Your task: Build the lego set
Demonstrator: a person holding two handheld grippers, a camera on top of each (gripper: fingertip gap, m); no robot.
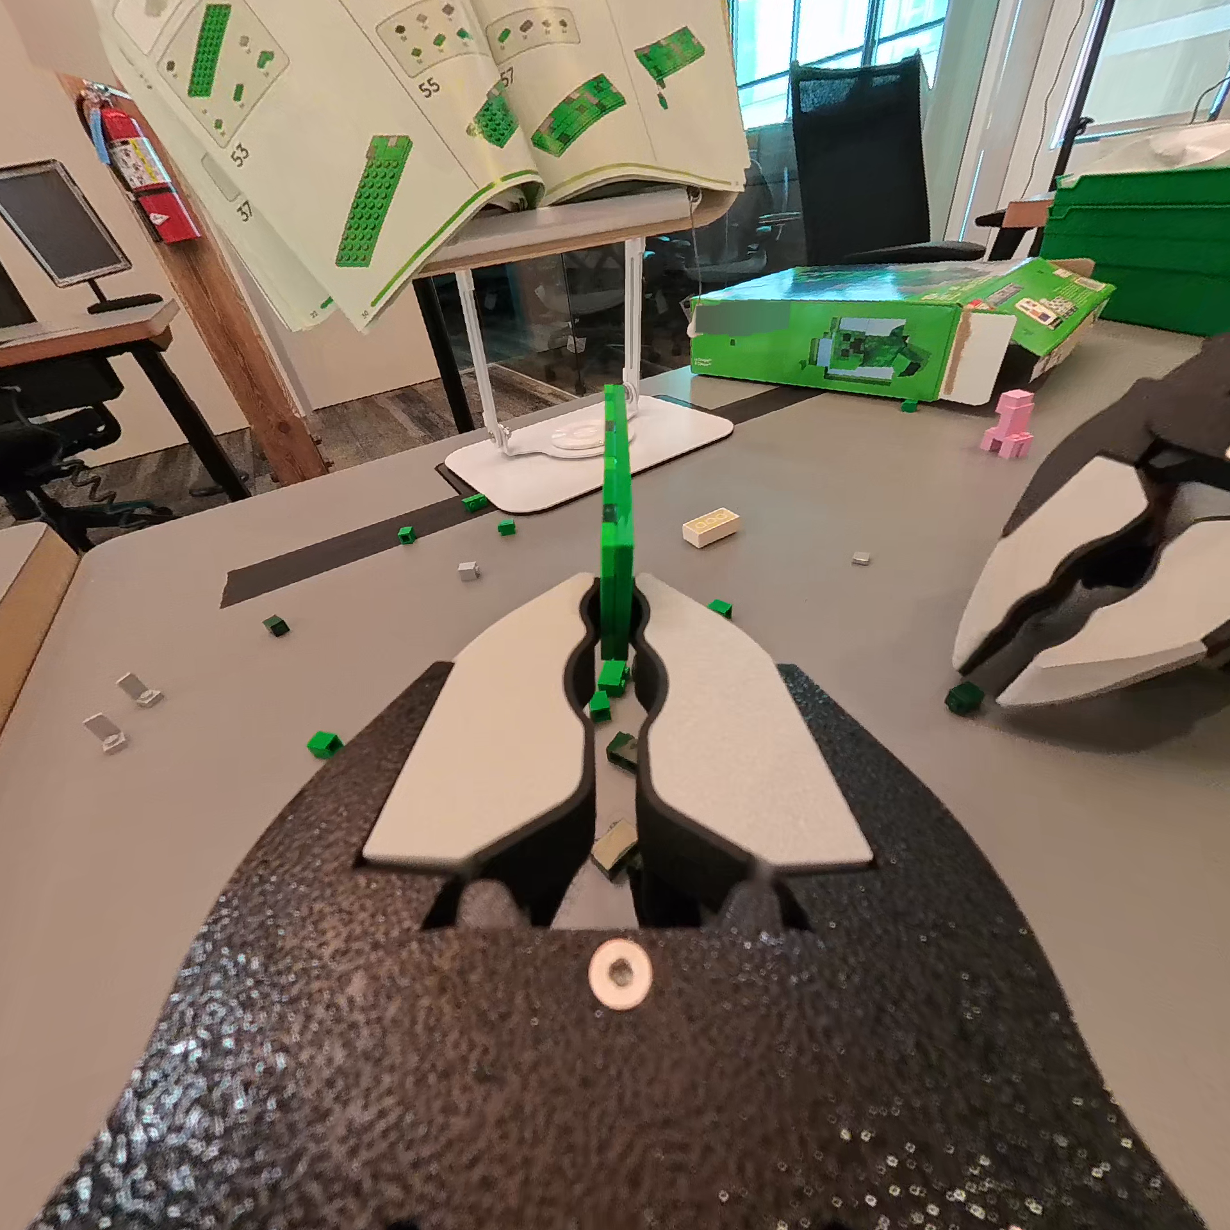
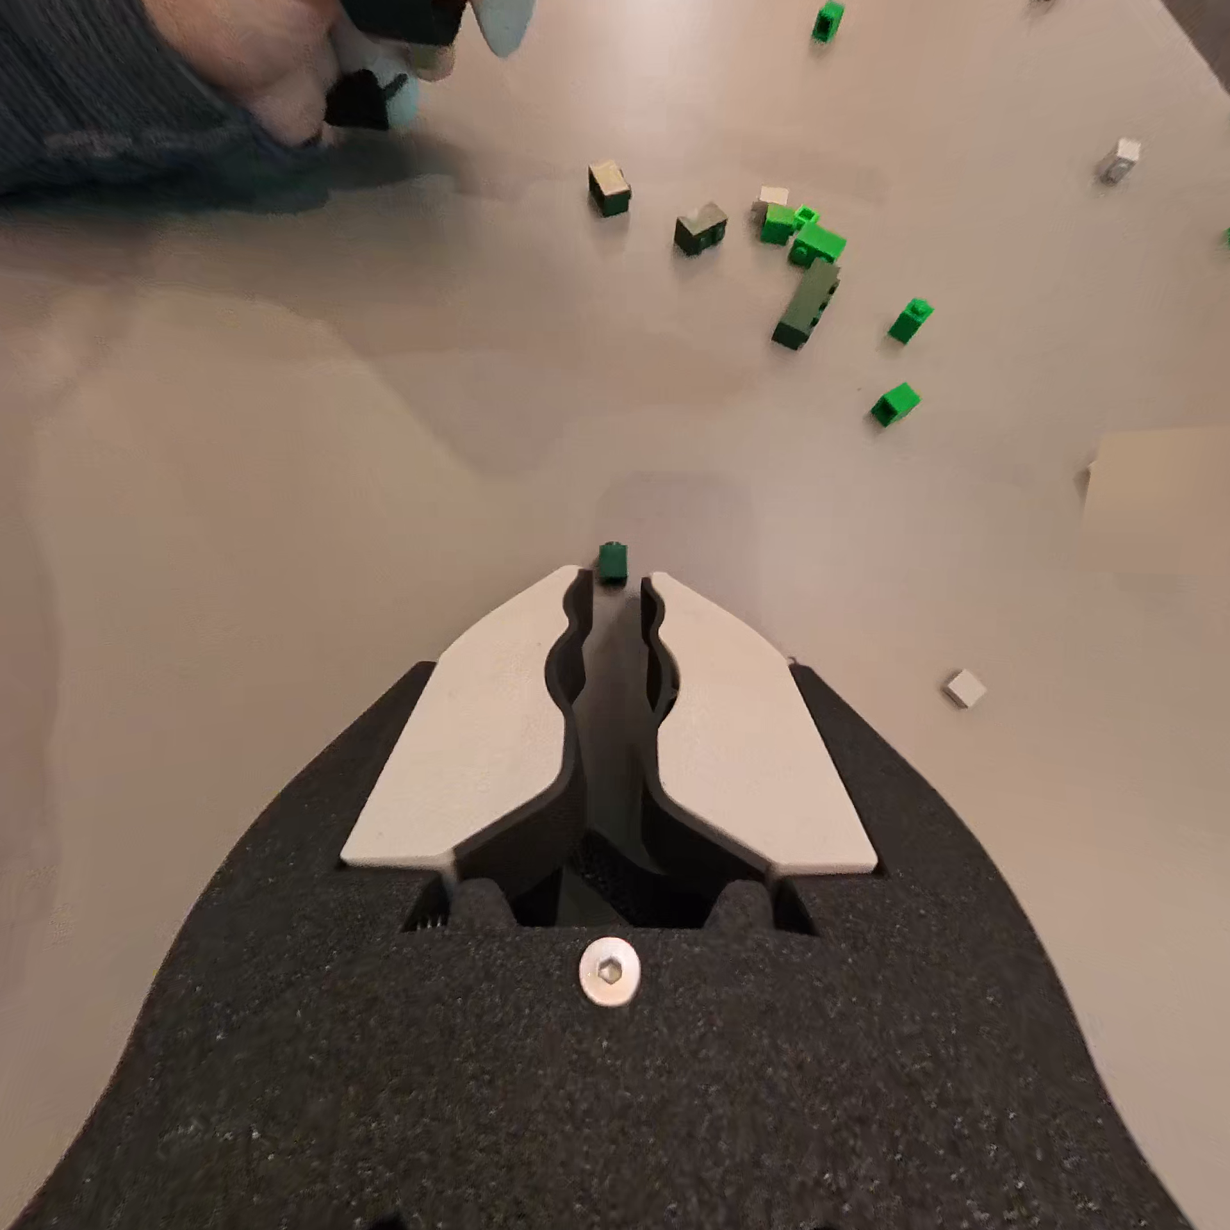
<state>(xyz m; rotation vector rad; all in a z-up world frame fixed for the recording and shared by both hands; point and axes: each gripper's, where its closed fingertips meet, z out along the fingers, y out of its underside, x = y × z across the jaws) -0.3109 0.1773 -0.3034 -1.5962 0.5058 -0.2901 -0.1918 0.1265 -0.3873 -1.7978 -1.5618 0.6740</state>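
My left gripper [image 1: 614, 589] is shut on a long green plate assembly [image 1: 615, 506], held on edge above the grey table [image 1: 832, 599]. Small green and dark green bricks [image 1: 610, 679] lie on the table under its fingers. My right gripper [image 2: 615, 578] is open, tips down near the table, with a small dark green brick [image 2: 612, 562] just beyond its fingertips, not gripped. In the left wrist view the right gripper [image 1: 985, 689] shows at the right edge, next to the same dark green brick [image 1: 964, 699].
An open instruction booklet [image 1: 426, 120] sits on a white stand [image 1: 586, 446] at the back. A green set box [image 1: 885, 333] and a pink figure [image 1: 1010, 426] lie at the back right. A tan brick [image 1: 711, 527] and several small green and grey pieces [image 2: 809, 266] are scattered on the table. A hand and sleeve [image 2: 166, 100] show at the far left. Tip to tip, the grippers are about 15 centimeters apart.
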